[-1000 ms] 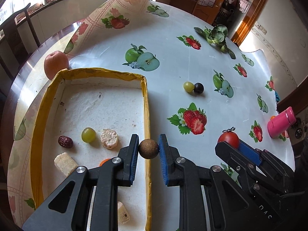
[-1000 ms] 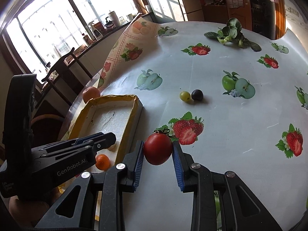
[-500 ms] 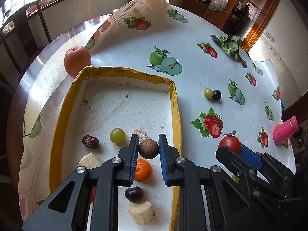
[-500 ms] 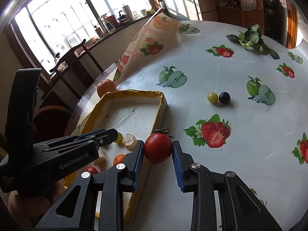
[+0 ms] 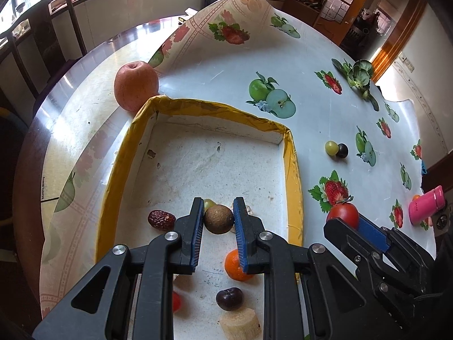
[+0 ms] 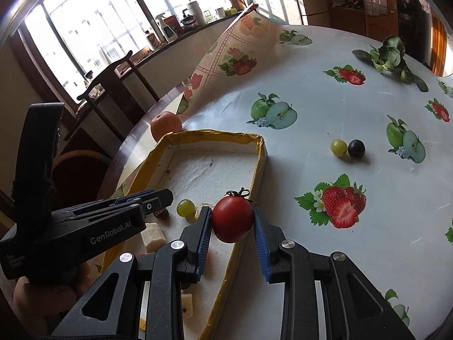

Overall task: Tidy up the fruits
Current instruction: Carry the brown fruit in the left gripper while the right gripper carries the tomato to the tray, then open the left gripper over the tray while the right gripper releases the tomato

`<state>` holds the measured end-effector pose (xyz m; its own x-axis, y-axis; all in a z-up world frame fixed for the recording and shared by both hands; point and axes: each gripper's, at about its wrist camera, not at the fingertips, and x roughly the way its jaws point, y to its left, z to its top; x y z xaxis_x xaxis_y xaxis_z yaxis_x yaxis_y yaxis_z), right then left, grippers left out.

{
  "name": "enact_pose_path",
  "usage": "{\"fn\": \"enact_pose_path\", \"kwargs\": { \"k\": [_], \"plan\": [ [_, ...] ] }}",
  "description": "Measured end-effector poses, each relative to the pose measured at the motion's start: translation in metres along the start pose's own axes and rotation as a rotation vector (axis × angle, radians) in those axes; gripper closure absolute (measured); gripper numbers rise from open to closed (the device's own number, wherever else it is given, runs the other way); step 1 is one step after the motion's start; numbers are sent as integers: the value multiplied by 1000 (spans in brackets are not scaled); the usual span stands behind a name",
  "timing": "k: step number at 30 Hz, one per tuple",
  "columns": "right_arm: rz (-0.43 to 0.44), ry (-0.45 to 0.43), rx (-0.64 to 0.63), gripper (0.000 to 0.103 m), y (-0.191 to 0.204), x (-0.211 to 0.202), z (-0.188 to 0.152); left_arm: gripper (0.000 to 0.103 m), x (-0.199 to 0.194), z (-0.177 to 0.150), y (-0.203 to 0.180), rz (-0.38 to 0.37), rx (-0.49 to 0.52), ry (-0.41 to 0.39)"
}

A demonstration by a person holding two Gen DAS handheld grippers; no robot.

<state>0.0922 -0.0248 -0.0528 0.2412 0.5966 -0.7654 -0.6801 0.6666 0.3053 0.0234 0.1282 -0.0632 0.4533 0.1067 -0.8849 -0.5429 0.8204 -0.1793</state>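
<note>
My left gripper (image 5: 218, 218) is shut on a small brown round fruit (image 5: 218, 218) and hangs over the yellow-rimmed white tray (image 5: 294, 175). My right gripper (image 6: 232, 220) is shut on a red cherry tomato (image 6: 232, 220) above the tray's right rim (image 6: 259, 170); the tomato (image 5: 342, 214) also shows in the left wrist view. Inside the tray lie a red date (image 5: 161, 220), a green grape (image 6: 185, 208), a small orange (image 5: 234, 266), a dark cherry (image 5: 229, 298) and pale fruit chunks (image 5: 240, 324). A green grape (image 6: 338, 147) and a dark grape (image 6: 356, 148) rest together on the tablecloth.
A large apple (image 5: 136, 85) sits against the tray's far left corner. Leafy greens (image 5: 358, 75) lie at the table's far side, a pink bottle (image 5: 426, 208) at the right. The fruit-printed cloth's corner (image 6: 243, 36) stands folded up. A chair (image 6: 113, 85) stands by the window.
Both grippers have moved left with their fruits: the left from over the tray's right rim to over its inside, the right from over the tablecloth to the tray's right rim.
</note>
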Motion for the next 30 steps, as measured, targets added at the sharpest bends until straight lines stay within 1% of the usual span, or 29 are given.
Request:
{"fn": "enact_pose_path", "kwargs": {
  "k": [6,14,20,30],
  "plan": [
    [15,16,-19,73,10,18,10,85,11,14,18,-2,-41,11],
    [18,70,-75,73,30,65,26,85,36,38,27,24,-56,31],
    [4,113,-96,73,33,94,30,85,53,40,29,53,-52,55],
    [-15,158,-119,73,28,115,26,85,75,33,30,88,-48,101]
  ]
}}
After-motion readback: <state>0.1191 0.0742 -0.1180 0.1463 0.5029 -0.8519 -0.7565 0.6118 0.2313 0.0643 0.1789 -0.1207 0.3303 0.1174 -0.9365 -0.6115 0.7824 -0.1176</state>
